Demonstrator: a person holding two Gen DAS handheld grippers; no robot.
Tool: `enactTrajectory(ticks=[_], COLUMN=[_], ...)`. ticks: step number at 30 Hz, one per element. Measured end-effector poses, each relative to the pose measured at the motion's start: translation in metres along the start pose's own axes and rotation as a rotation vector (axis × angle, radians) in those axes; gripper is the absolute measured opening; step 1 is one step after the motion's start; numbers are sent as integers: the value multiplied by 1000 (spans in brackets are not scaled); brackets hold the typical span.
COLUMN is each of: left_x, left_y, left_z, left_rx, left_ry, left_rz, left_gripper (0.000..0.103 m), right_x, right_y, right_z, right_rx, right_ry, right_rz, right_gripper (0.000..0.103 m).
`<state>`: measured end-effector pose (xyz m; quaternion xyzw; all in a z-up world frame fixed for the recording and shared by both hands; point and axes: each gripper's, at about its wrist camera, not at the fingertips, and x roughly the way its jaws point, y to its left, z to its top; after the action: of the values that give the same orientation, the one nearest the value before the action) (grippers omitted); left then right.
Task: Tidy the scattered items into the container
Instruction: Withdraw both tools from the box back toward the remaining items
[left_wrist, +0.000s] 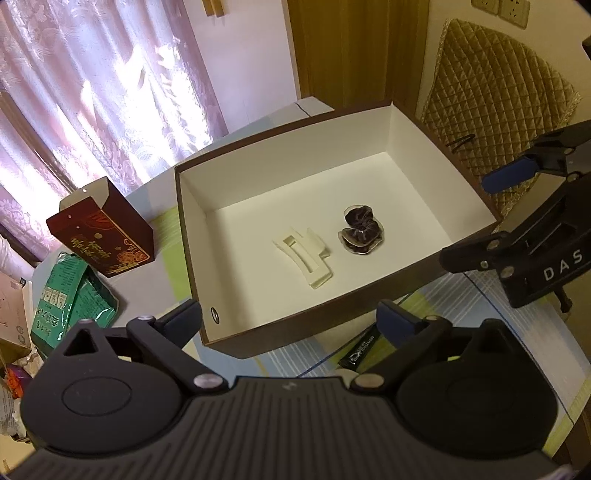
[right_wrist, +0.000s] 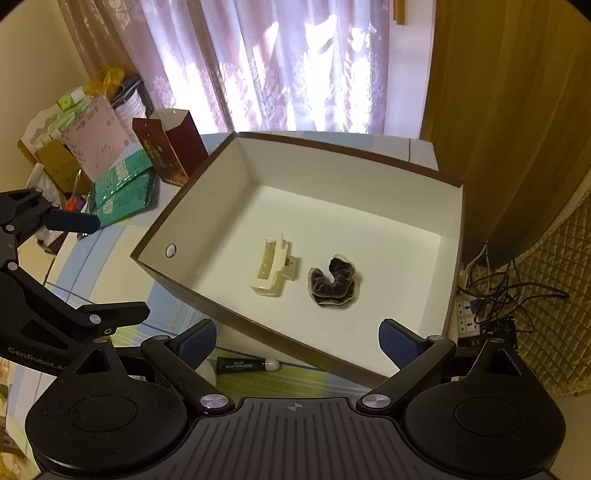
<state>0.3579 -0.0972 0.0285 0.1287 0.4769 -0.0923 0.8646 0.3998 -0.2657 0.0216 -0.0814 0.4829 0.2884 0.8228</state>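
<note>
Brown box (left_wrist: 207, 280) with white inside holds a cream hair clip (left_wrist: 304, 256) and dark scrunchie (left_wrist: 360, 230).

- Red carton (left_wrist: 105, 236) stands upright just beside the curtain (left_wrist: 110, 92).
- Green packets (left_wrist: 70, 299) lie in front of the carton (one over another).
- Quilted cushion (left_wrist: 495, 107) sits well apart from it.

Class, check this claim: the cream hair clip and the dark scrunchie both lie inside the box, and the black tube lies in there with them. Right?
Wrong on the tube. The right wrist view shows the black tube on the table outside the box; the hair clip and scrunchie are inside.
</note>
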Motion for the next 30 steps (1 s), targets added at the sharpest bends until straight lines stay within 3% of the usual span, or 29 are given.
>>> enactTrajectory(ticks=[25, 30], left_x=[-55, -67], left_y=[9, 14], left_z=[-50, -66], left_rx=[-61, -81], left_ry=[-113, -149], left_rz=[0, 51], left_gripper=[100, 100], right_x=[-37, -47], right_y=[34, 38], right_z=[-33, -42], right_rx=[38, 46], right_ry=[-110, -159], right_rz=[-53, -48], right_gripper=[100, 100])
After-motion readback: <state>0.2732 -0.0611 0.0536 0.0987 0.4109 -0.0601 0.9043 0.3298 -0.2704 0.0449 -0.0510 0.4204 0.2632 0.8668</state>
